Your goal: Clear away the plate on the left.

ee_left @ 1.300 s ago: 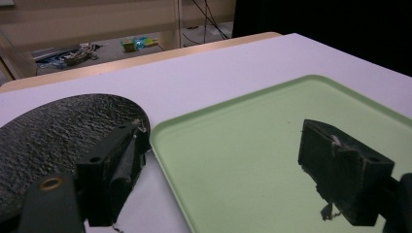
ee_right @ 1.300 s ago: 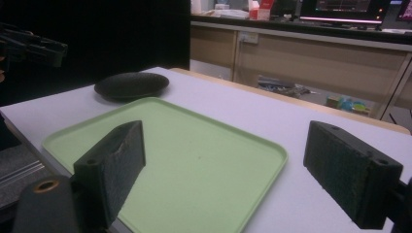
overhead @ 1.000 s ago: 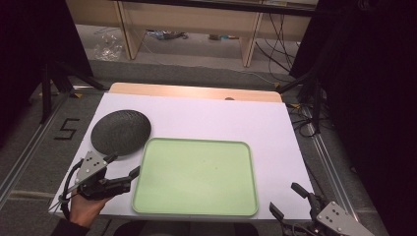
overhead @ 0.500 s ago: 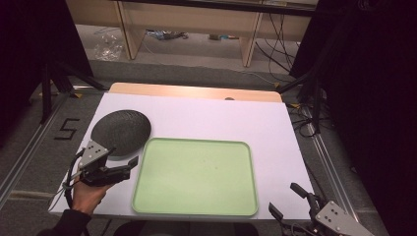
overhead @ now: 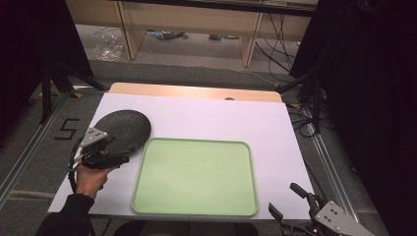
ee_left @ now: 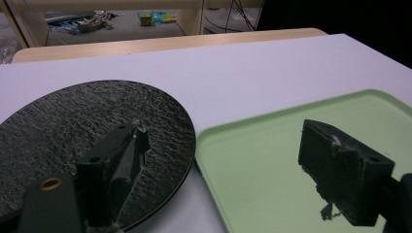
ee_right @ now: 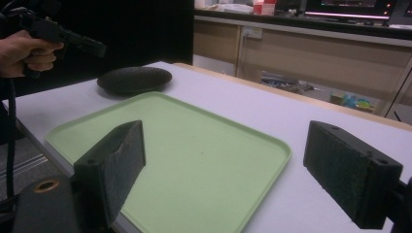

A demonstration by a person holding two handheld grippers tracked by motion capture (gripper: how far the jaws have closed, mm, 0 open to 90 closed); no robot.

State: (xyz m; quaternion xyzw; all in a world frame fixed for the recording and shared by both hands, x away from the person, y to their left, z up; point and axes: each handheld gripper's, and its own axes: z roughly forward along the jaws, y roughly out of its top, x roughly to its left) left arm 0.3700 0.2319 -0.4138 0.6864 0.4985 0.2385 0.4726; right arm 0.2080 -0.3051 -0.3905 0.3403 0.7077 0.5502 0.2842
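Closing in on the plate

My left gripper (overhead: 120,158) has slid from the tray (overhead: 147,196) corner toward the plate (overhead: 125,129), which lies just left of the tray's far corner; jaws spread, straddling its near rim, so I judge the grab comes next. Right gripper (overhead: 290,199), released, waits off the tray's near right corner.
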